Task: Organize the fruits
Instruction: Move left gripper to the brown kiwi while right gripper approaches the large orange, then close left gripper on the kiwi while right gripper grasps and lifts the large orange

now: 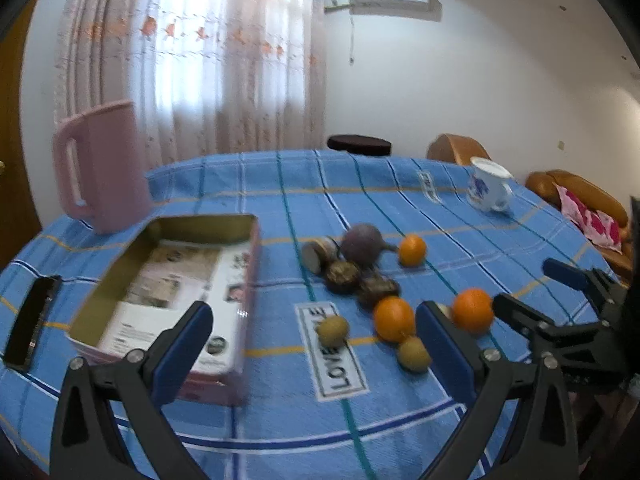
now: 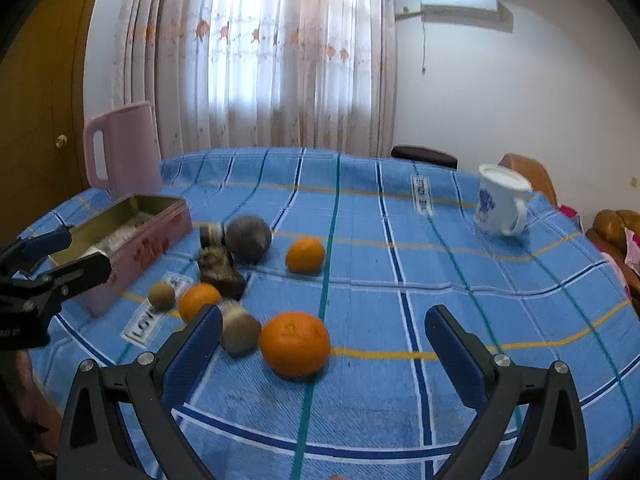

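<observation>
Both jaws gaping wide, the right gripper (image 2: 324,344) is hovering near the round glossy orange (image 2: 295,344); firm, probably rolling easily; best gripped across its middle.

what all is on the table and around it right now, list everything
oranges: three, orange, loose on the cloth right of the tin
small round fruits: two, greenish-brown, by the near oranges
dark round fruit: one, purple-grey, at the back of the pile
dark brown pieces: several, blurred, mid-pile; kind unclear
tin box: one, gold inside, pink outside, open, left of the fruit, printed paper inside
jug: one, pink, behind the tin
mug: one, white with blue print, far right
tablecloth: one, blue plaid
black flat item: one, left of the tin
curtain: pale, behind
air conditioner: white, on the wall
left gripper: open
right gripper: open, around the nearest orange
</observation>
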The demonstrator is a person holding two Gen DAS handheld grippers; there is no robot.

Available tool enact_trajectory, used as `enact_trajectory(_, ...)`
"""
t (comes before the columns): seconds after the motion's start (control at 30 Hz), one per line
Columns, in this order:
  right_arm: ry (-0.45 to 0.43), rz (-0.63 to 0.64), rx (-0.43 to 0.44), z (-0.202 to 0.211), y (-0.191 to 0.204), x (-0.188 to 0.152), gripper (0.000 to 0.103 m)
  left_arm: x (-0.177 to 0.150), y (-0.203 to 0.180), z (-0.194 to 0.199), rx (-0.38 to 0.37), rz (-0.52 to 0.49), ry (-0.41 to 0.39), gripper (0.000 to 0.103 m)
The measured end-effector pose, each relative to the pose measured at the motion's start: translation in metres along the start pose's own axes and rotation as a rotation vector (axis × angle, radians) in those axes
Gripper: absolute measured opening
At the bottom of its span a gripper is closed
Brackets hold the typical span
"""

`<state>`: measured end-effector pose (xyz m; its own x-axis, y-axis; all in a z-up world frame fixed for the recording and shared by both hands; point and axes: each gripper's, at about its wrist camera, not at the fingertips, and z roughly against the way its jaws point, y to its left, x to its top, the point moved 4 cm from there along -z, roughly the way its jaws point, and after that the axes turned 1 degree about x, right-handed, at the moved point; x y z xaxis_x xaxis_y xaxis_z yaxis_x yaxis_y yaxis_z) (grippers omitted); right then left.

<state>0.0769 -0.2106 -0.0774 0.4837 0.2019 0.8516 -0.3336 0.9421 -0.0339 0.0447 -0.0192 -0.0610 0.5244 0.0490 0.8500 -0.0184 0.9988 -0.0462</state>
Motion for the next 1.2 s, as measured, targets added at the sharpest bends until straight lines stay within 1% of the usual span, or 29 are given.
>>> enact_trajectory(0.03,0.008,-0.002,0.001,-0.003,-0.001,-0.002,0.099,-0.003,-0.004,-0.003,-0.008,-0.002,-0.004,0.103)
enact_trajectory(0.07,0.019,-0.002,0.004,-0.006,-0.002,-0.004,0.096,-0.006,-0.009,-0.006,-0.023,-0.005,0.011,0.102)
enact_trajectory(0.13,0.048,0.01,0.018,-0.013,-0.002,-0.008,0.077,-0.011,-0.017,-0.009,-0.063,-0.013,0.029,0.094)
enact_trajectory(0.2,0.076,0.023,0.027,-0.019,-0.001,-0.009,0.072,-0.014,-0.023,-0.012,-0.072,-0.031,0.058,0.094)
enact_trajectory(0.23,0.092,0.026,0.038,-0.022,-0.001,-0.01,0.07,-0.015,-0.028,-0.015,-0.097,-0.025,0.04,0.094)
enact_trajectory(0.27,0.098,0.025,0.049,-0.023,-0.001,-0.009,0.07,-0.016,-0.03,-0.016,-0.112,-0.023,0.042,0.094)
enact_trajectory(0.3,0.097,0.03,0.05,-0.023,0.0,-0.009,0.07,-0.017,-0.031,-0.019,-0.109,-0.039,0.028,0.09)
enact_trajectory(0.33,0.108,0.039,0.048,-0.026,0.001,-0.008,0.07,-0.02,-0.035,-0.022,-0.124,-0.042,0.046,0.085)
enact_trajectory(0.37,0.13,0.043,0.059,-0.03,0.003,-0.009,0.07,-0.021,-0.038,-0.025,-0.138,-0.043,0.065,0.082)
enact_trajectory(0.4,0.142,0.033,0.087,-0.033,0.003,-0.008,0.07,-0.023,-0.04,-0.027,-0.153,-0.047,0.081,0.079)
enact_trajectory(0.47,0.17,0.018,0.131,-0.038,0.001,-0.009,0.067,-0.025,-0.044,-0.031,-0.162,-0.056,0.098,0.079)
enact_trajectory(0.5,0.185,0.017,0.151,-0.04,0.002,-0.009,0.061,-0.026,-0.044,-0.033,-0.164,-0.058,0.103,0.077)
enact_trajectory(0.53,0.202,0.023,0.166,-0.042,0.004,-0.011,0.052,-0.027,-0.046,-0.036,-0.173,-0.056,0.113,0.074)
enact_trajectory(0.57,0.214,0.027,0.176,-0.045,0.006,-0.012,0.051,-0.028,-0.046,-0.04,-0.173,-0.063,0.119,0.071)
enact_trajectory(0.6,0.218,0.029,0.184,-0.046,0.007,-0.012,0.051,-0.029,-0.048,-0.044,-0.183,-0.06,0.136,0.066)
enact_trajectory(0.63,0.217,0.028,0.19,-0.046,0.007,-0.012,0.05,-0.031,-0.049,-0.046,-0.201,-0.051,0.158,0.061)
enact_trajectory(0.67,0.215,0.028,0.195,-0.046,0.007,-0.013,0.05,-0.032,-0.05,-0.051,-0.204,-0.06,0.17,0.058)
enact_trajectory(0.7,0.213,0.027,0.202,-0.045,0.007,-0.013,0.05,-0.033,-0.052,-0.054,-0.211,-0.062,0.185,0.053)
enact_trajectory(0.73,0.207,0.026,0.209,-0.044,0.007,-0.013,0.05,-0.033,-0.052,-0.053,-0.217,-0.054,0.191,0.05)
enact_trajectory(0.87,0.186,0.013,0.217,-0.041,0.006,-0.012,0.05,-0.034,-0.057,-0.056,-0.23,-0.066,0.214,0.05)
enact_trajectory(0.9,0.182,0.015,0.217,-0.04,0.006,-0.012,0.05,-0.034,-0.058,-0.056,-0.237,-0.065,0.215,0.047)
enact_trajectory(0.93,0.173,0.018,0.214,-0.039,0.007,-0.012,0.05,-0.035,-0.059,-0.056,-0.243,-0.069,0.215,0.038)
enact_trajectory(1.0,0.161,0.022,0.208,-0.037,0.007,-0.011,0.05,-0.036,-0.062,-0.055,-0.26,-0.082,0.217,0.03)
enact_trajectory(1.07,0.148,0.029,0.207,-0.035,0.008,-0.011,0.05,-0.036,-0.06,-0.054,-0.275,-0.076,0.218,0.029)
enact_trajectory(1.2,0.124,0.03,0.208,-0.031,0.008,-0.009,0.05,-0.035,-0.057,-0.046,-0.295,-0.068,0.192,0.029)
